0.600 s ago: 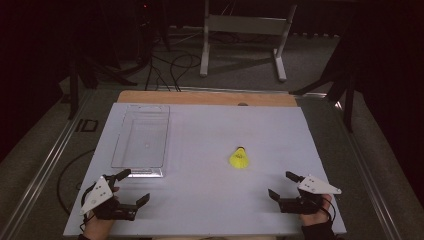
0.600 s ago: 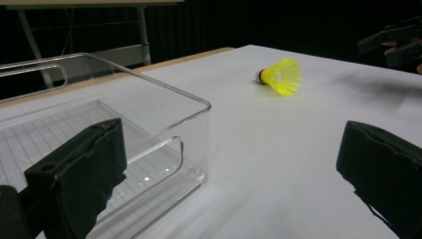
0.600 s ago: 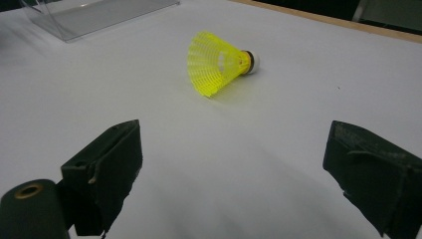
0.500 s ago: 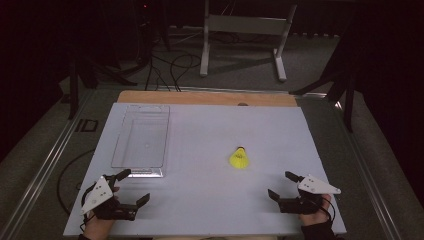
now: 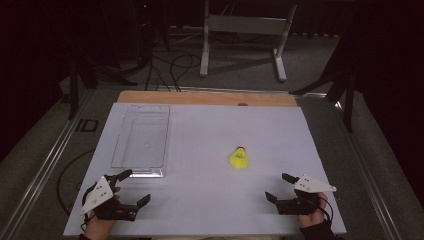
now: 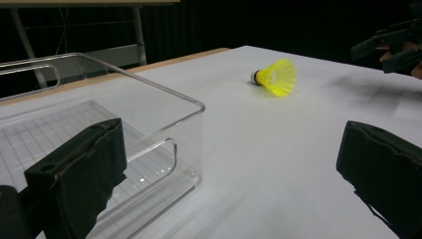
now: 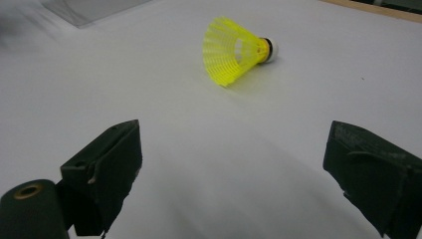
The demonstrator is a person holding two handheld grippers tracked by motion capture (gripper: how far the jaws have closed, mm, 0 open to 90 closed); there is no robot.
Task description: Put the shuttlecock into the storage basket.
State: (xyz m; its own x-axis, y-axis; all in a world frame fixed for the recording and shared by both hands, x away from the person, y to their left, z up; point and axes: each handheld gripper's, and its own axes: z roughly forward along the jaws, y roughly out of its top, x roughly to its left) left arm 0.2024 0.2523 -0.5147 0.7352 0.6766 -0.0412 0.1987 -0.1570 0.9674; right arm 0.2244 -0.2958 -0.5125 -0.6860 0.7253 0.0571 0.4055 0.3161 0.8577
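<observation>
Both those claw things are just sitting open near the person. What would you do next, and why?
Probably ease the right gripper forward toward the yellow shuttlecock. It lies on its side just ahead of that gripper's open jaws, nearer to it than to the left gripper.

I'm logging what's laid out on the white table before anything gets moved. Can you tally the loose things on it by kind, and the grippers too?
Yellow plastic shuttlecock: 1
Clear plastic rectangular bin: 1
Handheld two-jaw grippers, both open: 2, left gripper and right gripper
Total: 4
</observation>
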